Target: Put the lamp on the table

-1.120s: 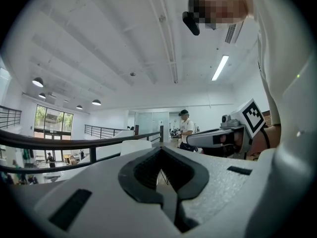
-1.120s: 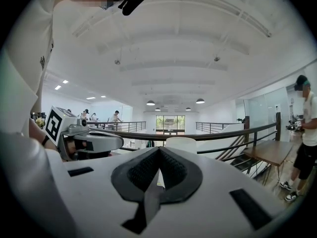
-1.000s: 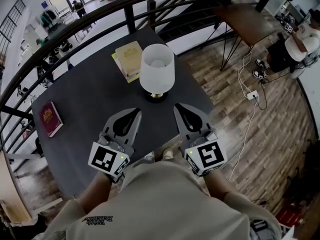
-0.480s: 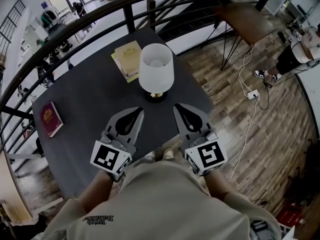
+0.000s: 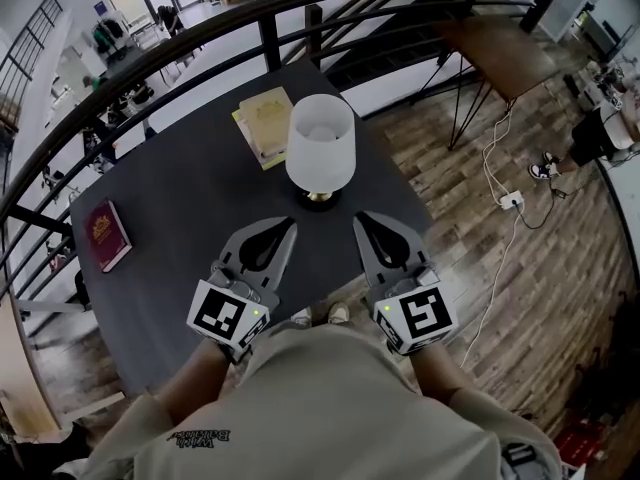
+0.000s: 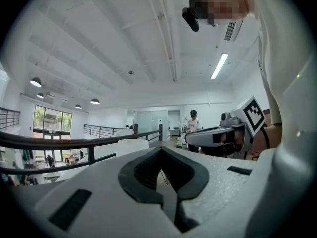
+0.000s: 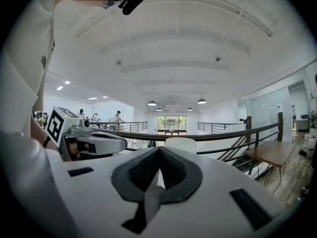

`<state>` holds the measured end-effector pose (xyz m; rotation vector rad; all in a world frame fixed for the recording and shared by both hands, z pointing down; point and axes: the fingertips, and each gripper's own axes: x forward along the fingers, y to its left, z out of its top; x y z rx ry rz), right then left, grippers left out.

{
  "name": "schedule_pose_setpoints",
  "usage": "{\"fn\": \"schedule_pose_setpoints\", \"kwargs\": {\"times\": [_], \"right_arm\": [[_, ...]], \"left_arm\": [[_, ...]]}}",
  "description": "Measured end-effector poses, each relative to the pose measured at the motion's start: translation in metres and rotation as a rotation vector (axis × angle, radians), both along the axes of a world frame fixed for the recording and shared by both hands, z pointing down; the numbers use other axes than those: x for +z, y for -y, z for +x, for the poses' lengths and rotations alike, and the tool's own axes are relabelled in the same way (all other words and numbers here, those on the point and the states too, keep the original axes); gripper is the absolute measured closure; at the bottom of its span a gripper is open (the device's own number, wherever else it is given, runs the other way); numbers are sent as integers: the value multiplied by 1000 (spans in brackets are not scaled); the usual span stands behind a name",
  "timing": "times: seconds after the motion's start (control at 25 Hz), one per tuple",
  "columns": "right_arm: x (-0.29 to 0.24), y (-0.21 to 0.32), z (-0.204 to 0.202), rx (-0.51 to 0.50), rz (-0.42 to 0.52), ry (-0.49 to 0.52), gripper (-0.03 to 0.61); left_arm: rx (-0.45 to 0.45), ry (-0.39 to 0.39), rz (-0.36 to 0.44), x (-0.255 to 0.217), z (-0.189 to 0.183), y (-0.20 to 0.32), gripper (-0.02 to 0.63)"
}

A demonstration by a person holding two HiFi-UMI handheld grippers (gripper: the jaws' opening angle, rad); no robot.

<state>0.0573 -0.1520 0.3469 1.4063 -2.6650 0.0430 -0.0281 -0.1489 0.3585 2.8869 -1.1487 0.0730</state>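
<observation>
Head view: your dark counter (image 5: 190, 208) has a black railing (image 5: 200, 33) curving past its far edge, and wood floor (image 5: 520, 258) lies to the right of your right tool (image 5: 360, 217). The lamp (image 5: 319, 148) stands upright on the counter just beyond both tool tips, long axis vertical, white shade on top. Your left tool (image 5: 287, 224) and right tool are both closed, with nothing between the jaws. Yellow books (image 5: 265, 123) lie beyond the lamp, a red book (image 5: 106, 235) lies well left of the left tool, and bare counter lies between

Lamp (image 5: 319, 148) base mostly hidden beneath shade; red book (image 5: 107, 235) title (small) unreadable.
</observation>
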Motion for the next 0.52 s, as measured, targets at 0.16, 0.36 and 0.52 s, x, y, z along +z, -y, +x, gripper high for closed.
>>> {"fn": "schedule_pose_setpoints", "kwargs": {"times": [0.16, 0.36, 0.52], "right_arm": [[4, 0, -1, -11, -8, -11, 578], [8, -1, 1, -10, -20, -21, 578], [9, -1, 1, -14, -28, -28, 578]], "left_arm": [[-2, 4, -5, 3, 0, 0, 609], [-1, 7, -9, 6, 1, 0, 609], [-3, 13, -17, 6, 1, -1, 609]]}}
